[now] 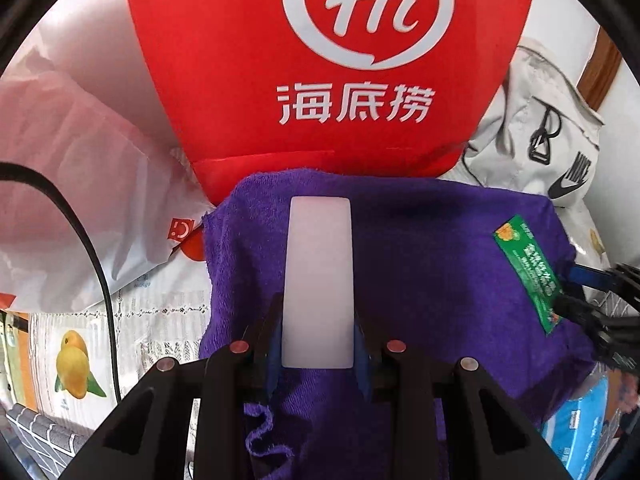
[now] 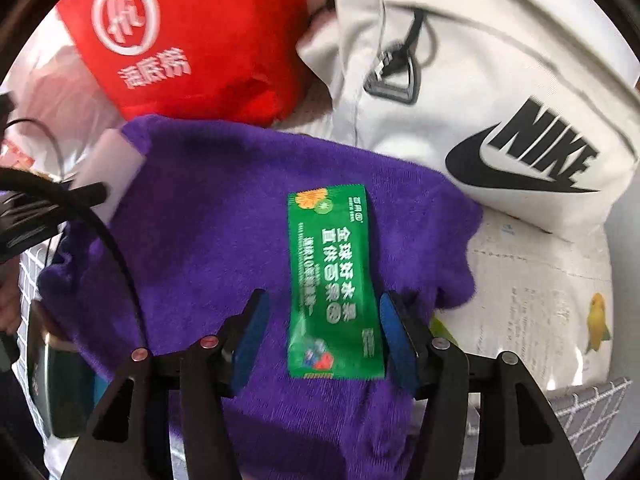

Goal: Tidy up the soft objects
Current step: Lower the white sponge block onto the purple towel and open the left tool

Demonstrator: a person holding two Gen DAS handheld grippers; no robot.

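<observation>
Left wrist view: towel [image 1: 420, 248], purple terry, lies draped over sth lumpy in mid frame, in front of red bag [image 1: 320, 60] w/ white logo. White strip [image 1: 318, 280] lies flat on towel, running straight out between the left gripper [image 1: 318, 356] fingers. Blue pads sit right at strip's near end, one each side; looks like jaws are closed on strip, but contact isn't fully clear. Green sachet [image 1: 528, 272] rests on towel's right part. Black parts of the other gripper show at right edge. White plastic bag [image 1: 80, 168] at left, grey Nike bag [image 1: 560, 136] at back right, printed cloth [image 1: 120, 340] w/ fruit pics under it all.

Right wrist view: blurred, so motion likely. Sachet [image 2: 332, 284] lies lengthwise on towel [image 2: 208, 220], its near half between right gripper [image 2: 320, 332] fingers. Jaws spread wide, clear gap each side of sachet, nothing gripped. Red bag [image 2: 192, 40] at back left, Nike bag [image 2: 500, 92] back right, touching towel's far edge.

Handling, my guess: towel is soft, limp, light, will sag and drag if pinched at one point, so take a hem or corner and bunch a fold. Sachet is thin, slick foil, light; it'll slide off if towel is lifted, so grip across its narrow width, near mid-length. Strip looks stiffer, smooth.
</observation>
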